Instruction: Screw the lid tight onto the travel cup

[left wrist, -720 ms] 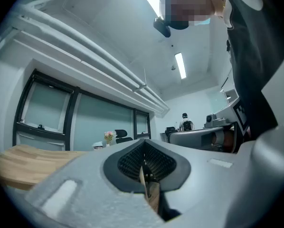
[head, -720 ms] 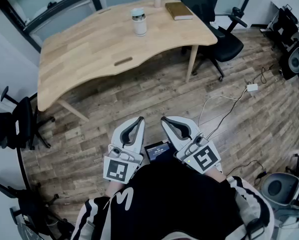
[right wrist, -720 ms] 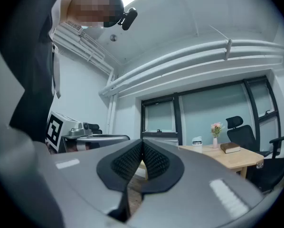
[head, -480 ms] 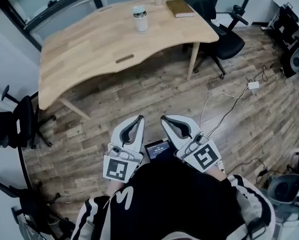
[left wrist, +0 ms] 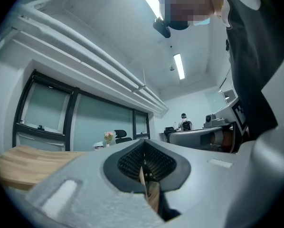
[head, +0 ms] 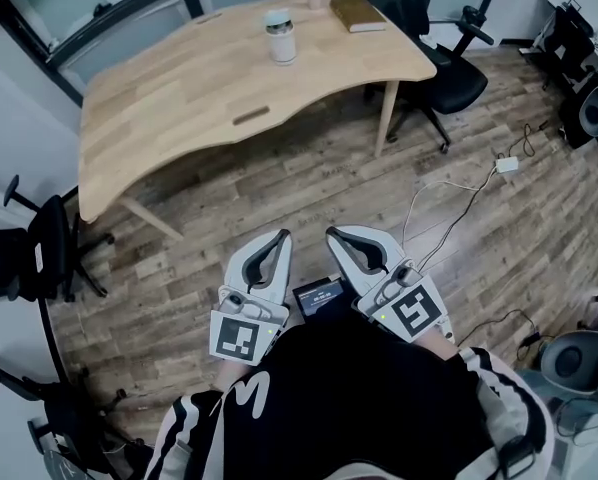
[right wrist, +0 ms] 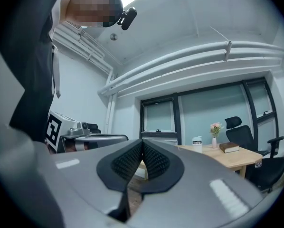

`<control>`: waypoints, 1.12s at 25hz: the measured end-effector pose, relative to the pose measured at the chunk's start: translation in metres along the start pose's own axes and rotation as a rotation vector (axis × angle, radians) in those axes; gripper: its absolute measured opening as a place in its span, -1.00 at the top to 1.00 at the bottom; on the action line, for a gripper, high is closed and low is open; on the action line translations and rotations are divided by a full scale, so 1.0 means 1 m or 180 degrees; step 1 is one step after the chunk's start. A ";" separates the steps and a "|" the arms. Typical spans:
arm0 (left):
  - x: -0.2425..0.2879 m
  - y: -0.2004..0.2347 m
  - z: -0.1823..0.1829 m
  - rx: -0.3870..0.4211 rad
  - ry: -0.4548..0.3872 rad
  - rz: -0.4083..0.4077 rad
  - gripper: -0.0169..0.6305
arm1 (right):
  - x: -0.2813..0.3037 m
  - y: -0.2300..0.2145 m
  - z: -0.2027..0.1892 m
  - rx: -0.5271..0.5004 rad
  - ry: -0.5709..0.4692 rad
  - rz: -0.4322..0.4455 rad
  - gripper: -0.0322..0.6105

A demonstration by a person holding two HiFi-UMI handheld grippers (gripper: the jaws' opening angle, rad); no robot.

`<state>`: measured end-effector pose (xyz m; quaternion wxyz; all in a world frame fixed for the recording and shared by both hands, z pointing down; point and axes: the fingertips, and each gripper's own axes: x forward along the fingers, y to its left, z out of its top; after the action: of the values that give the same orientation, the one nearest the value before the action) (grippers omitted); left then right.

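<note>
Wooden flooring (head: 309, 183) lies between the person and the table (head: 169, 108). At the table's far end the travel cup (head: 280, 38) stands beside a book (head: 357, 14). The left gripper (head: 278, 238) and right gripper (head: 333, 235) are clenched on nothing, well short of it. The sensible move is to walk up and open both, so one steadies the cup while the other twists. An office chair (head: 439, 68) stands beside the table.

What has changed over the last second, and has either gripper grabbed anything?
Almost nothing. The head view drifted slightly, so the table and the travel cup sit a touch higher in frame. Nothing was taken or released: the left gripper and right gripper stay shut, empty, side by side.
</note>
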<state>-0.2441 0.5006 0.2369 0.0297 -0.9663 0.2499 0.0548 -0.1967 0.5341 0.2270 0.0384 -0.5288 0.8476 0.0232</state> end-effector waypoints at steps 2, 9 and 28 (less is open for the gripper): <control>-0.002 0.000 0.000 -0.0026 -0.0014 -0.0013 0.95 | -0.002 0.001 0.001 0.0024 -0.0040 -0.0065 0.90; -0.004 -0.010 -0.008 -0.0058 0.0008 -0.0110 0.94 | -0.019 0.000 -0.009 0.0094 0.0041 -0.0232 0.90; 0.024 0.025 -0.017 -0.0087 0.0039 -0.0038 0.95 | 0.022 -0.029 -0.007 0.0056 -0.0019 -0.0156 0.90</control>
<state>-0.2335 0.4654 0.2504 0.0152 -0.9684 0.2436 0.0522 -0.1808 0.5011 0.2323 0.0461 -0.5490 0.8344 0.0164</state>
